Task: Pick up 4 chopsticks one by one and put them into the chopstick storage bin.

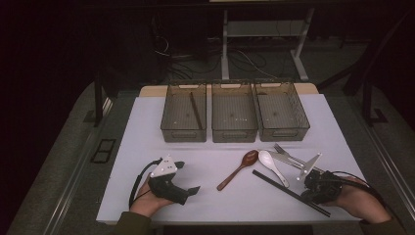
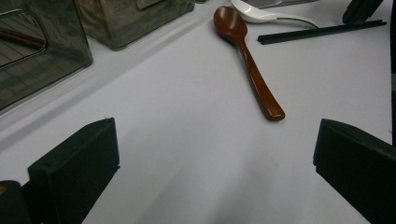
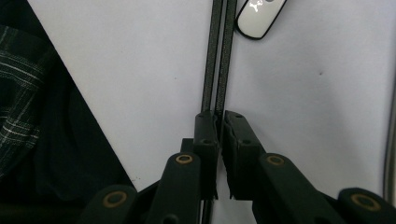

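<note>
We see the right gripper (image 1: 313, 188) near the front right corner of the table (image 1: 147, 147), held by the person's right hand (image 1: 359, 203). In the right gripper view, its two black jaws are pressed together on the pair of black chopsticks (image 3: 217, 60), which pass between the pads, so this gripper is gripping the chopsticks. No earlier picture is with us, so we describe only this closed grip. In the high view the chopsticks (image 1: 288, 192) lie slanted on the white surface, from near the middle of the front part toward the front right corner, and they seem to rest still on the table.

The left gripper (image 1: 188, 185) is near the front left part of the table, in the left hand (image 1: 147, 198). In the left gripper view its jaws stand wide apart, with only bare table between them, so it is open and holds nothing.

Just beside the chopsticks, toward the far edge, lies a white spoon (image 1: 272, 166), and its handle end is close to the chopsticks in the right gripper view. A brown wooden spoon (image 1: 240, 169) lies to the left of it, near the middle of the table. A metal fork (image 1: 286, 155) lies to the right of the white spoon.

Along the far edge stand three transparent bins (image 1: 234, 133) side by side. The left one contains a dark stick (image 1: 195, 110).
</note>
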### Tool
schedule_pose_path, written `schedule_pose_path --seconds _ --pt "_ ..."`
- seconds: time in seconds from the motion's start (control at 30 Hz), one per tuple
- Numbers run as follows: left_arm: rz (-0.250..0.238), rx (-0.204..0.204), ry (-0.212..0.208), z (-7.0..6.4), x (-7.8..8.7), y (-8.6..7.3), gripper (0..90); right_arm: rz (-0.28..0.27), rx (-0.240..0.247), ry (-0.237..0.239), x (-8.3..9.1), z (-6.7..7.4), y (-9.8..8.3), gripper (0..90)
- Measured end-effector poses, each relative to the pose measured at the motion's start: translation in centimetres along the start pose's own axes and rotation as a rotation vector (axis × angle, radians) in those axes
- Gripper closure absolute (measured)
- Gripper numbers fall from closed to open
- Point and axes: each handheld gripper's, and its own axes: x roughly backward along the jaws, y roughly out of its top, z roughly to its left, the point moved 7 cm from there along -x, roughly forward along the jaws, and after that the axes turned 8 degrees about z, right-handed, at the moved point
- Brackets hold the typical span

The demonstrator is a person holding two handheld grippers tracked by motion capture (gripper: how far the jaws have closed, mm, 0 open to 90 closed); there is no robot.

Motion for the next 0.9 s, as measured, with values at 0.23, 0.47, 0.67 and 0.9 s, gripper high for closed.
schedule_pose_path --seconds 0.23,0.47,0.67,0.9 --pt "0.000 0.000 0.000 -0.01 -0.01 0.00 0.0 0.010 0.007 -0.006 -0.22 -0.02 0.26 83.4" --pt "0.003 -0.002 -0.001 -0.04 -0.05 0.00 0.0 0.021 -0.005 -0.007 -0.25 0.09 0.41 84.1" --pt "0.001 -0.001 0.000 -0.02 -0.03 0.00 0.0 0.031 -0.012 -0.014 -0.25 0.11 0.47 84.9" --pt "0.000 0.000 0.000 -0.02 0.00 0.01 0.0 0.035 -0.020 -0.018 -0.24 0.14 0.48 85.5"
